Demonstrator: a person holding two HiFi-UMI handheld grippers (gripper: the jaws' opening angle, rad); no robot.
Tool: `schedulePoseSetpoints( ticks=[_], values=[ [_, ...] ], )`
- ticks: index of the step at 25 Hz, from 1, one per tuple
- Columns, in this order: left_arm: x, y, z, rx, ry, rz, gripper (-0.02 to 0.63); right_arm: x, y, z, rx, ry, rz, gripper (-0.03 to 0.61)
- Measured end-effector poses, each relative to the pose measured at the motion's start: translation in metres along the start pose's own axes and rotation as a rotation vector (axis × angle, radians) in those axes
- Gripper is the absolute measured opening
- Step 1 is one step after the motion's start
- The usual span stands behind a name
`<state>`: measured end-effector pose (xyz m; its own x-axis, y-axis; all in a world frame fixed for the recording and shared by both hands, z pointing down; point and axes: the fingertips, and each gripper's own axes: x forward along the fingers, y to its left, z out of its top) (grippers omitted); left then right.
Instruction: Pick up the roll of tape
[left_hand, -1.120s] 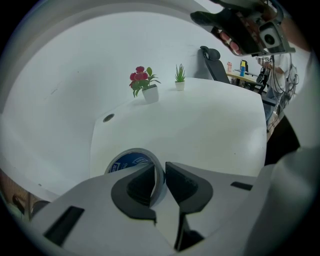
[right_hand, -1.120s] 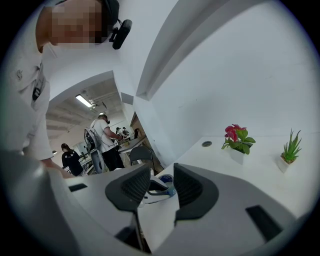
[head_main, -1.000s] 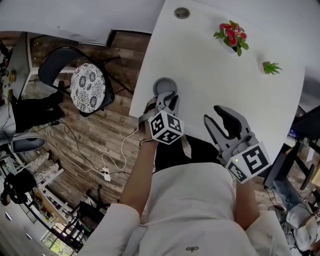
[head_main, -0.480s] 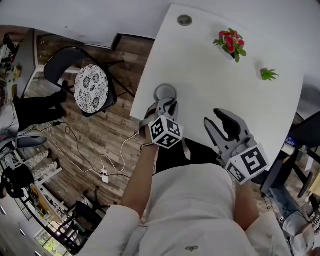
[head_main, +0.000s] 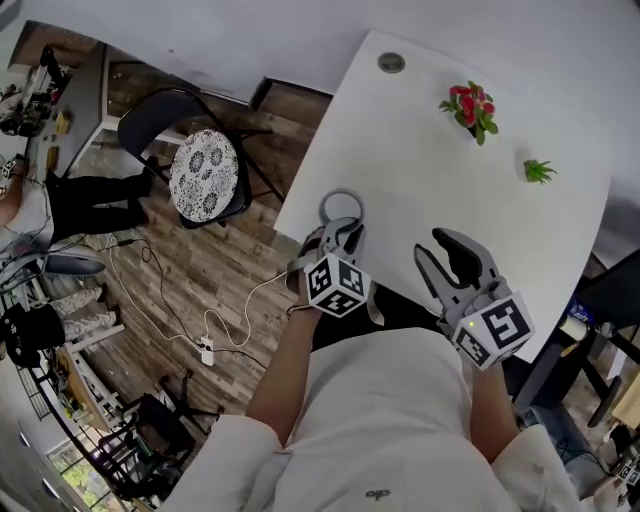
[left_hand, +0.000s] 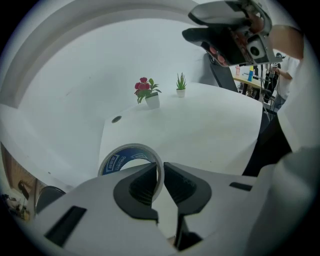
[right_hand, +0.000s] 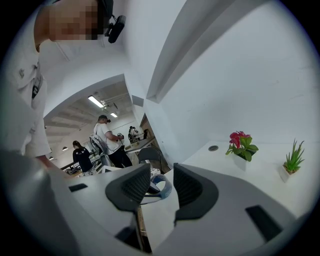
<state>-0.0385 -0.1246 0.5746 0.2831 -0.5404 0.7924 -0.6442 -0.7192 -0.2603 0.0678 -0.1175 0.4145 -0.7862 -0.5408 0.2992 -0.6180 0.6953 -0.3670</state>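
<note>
The roll of tape (left_hand: 122, 159), a pale ring with a blue printed core, stands on edge between my left gripper's pads. My left gripper (left_hand: 161, 172) is shut on the ring's wall, one pad inside the ring and one outside. In the head view the roll of tape (head_main: 341, 208) hangs over the near left edge of the white table (head_main: 440, 170), with my left gripper (head_main: 338, 235) just behind it. My right gripper (head_main: 447, 255) hovers to the right over the table's front edge, open and with nothing in it. Through my right gripper (right_hand: 161, 180) the roll of tape (right_hand: 159, 187) shows farther off.
A pot of red flowers (head_main: 470, 108) and a small green plant (head_main: 538, 171) stand at the table's far side, near a round cable hole (head_main: 391, 62). A folding chair with a patterned cushion (head_main: 205, 172) stands on the wood floor at the left. People (right_hand: 107, 140) stand at benches in the background.
The left gripper has closed on the tape's wall and lifted the roll off the table edge, so it now stands upright in the jaws. The right gripper has hardly moved.
</note>
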Motion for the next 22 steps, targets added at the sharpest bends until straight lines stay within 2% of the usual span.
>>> schedulePoseSetpoints(
  ticks=[12,22],
  values=[
    [-0.063,-0.002,-0.005,-0.104,-0.106,0.028,0.057,0.01,0.031,-0.004,-0.034,0.013,0.025,0.141],
    [-0.123,0.03,-0.013,-0.215,-0.279,0.027,0.057,0.04,0.093,-0.001,-0.092,0.022,0.023,0.103]
  ],
)
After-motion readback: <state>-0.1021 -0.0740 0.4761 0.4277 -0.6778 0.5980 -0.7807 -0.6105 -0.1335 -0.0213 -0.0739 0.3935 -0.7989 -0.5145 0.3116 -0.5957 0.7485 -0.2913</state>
